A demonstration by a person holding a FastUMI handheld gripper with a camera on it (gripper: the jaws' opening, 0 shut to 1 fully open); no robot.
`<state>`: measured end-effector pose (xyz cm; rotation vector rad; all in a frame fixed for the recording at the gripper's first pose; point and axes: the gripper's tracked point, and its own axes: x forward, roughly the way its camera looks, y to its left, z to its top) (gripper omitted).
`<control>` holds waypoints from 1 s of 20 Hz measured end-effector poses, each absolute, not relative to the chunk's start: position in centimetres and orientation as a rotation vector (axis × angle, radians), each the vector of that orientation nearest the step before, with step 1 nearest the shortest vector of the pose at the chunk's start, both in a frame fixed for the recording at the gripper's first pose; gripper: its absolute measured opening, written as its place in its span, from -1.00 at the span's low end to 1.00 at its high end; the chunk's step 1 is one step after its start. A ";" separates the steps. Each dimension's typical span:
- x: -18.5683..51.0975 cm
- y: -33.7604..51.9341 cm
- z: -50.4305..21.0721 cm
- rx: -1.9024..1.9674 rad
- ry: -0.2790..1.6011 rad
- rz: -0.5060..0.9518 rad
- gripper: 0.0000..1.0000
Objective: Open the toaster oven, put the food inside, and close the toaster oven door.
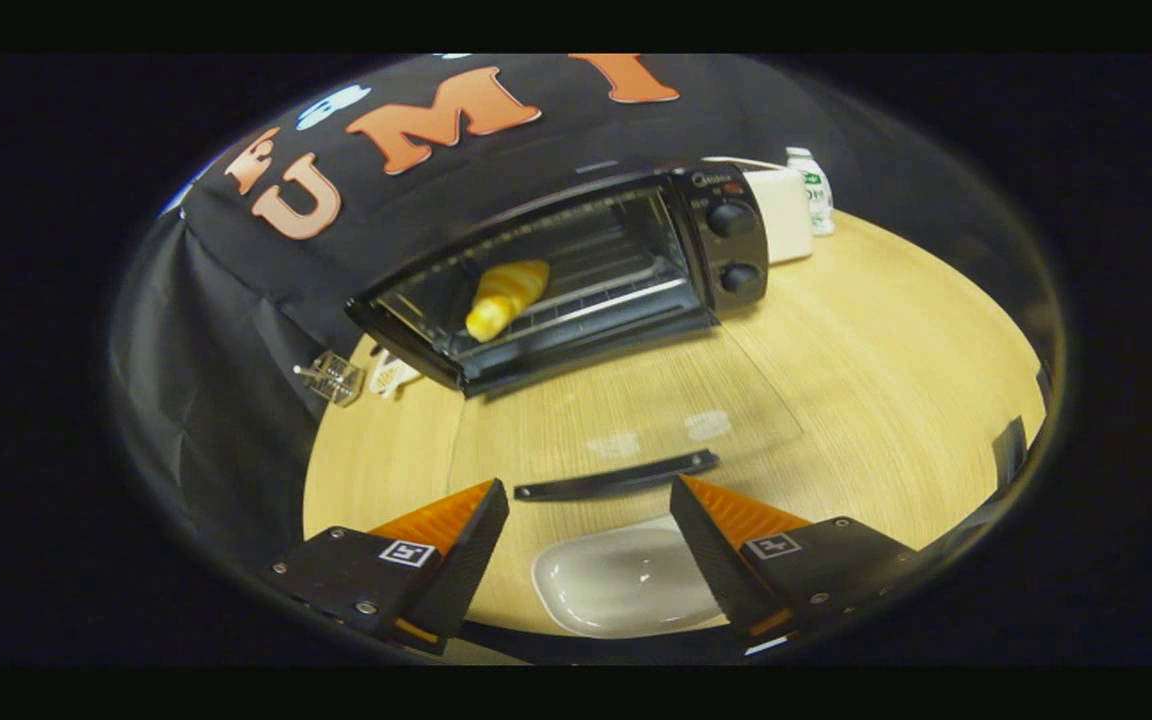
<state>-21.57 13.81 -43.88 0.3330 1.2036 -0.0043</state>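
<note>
Inside, bread (505, 297) rests; oven door (626, 420) down, gripper (588, 497) spread.

White dish (626, 580), bottle (816, 190), clear box (334, 378) on table (886, 400).

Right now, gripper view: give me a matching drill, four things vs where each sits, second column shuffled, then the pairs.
Things:
1. bread roll
2. white dish
3. door handle
4. bottle

Places:
A. just ahead of the open fingers
B. beyond the toaster oven, by its knob side
C. on the rack inside the oven
D. on the table between the fingers, below the handle

Pairs: 1-C, 2-D, 3-A, 4-B
</note>
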 end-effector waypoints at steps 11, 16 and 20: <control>-22.2 15.1 -48.3 0.114 1.413 0.077 0.93; -21.6 15.4 -48.6 0.132 1.452 0.058 0.90; -20.2 15.0 -46.5 0.126 1.403 0.056 0.87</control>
